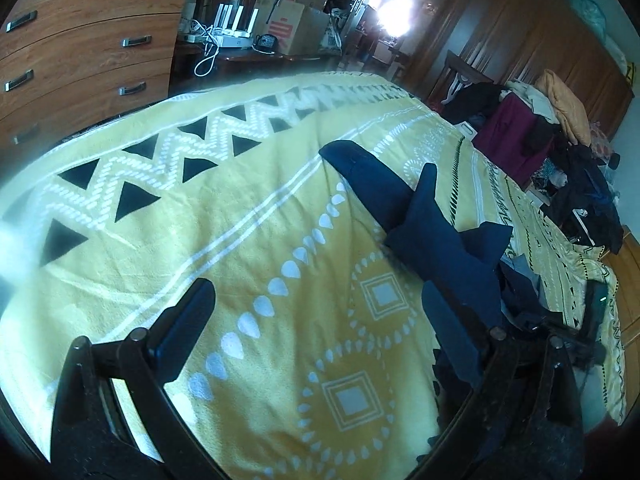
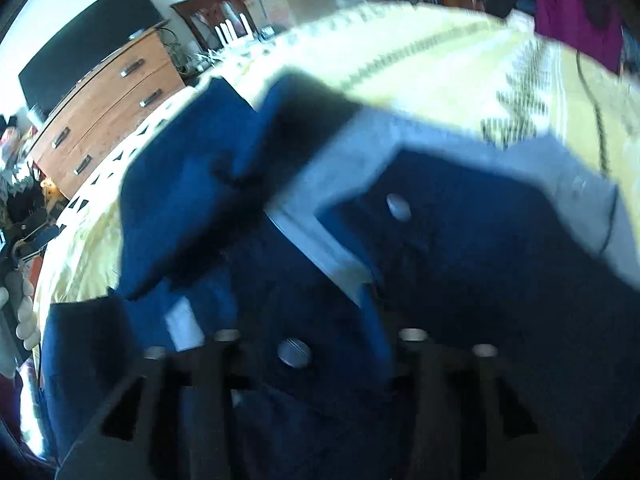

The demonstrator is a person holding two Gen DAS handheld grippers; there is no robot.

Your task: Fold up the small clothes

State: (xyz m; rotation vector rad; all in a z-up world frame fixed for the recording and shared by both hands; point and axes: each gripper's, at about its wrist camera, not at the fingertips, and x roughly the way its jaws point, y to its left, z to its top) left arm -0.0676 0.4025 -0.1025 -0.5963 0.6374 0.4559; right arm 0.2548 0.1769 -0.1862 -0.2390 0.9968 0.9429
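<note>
A navy blue garment lies crumpled on the yellow patterned blanket, to the right of centre. My left gripper hangs open and wide above the blanket with nothing between its fingers; its right finger sits beside the garment's near edge. The right wrist view is blurred and the same navy garment fills it, showing pale buttons and a light grey lining. My right gripper is low against this cloth. Its fingers show only at their bases; the tips are lost in the dark fabric.
A wooden chest of drawers stands beyond the bed's far left edge, next to a desk with boxes and a white router. A heap of clothes lies along the right side. A person's hand holds the other gripper's handle.
</note>
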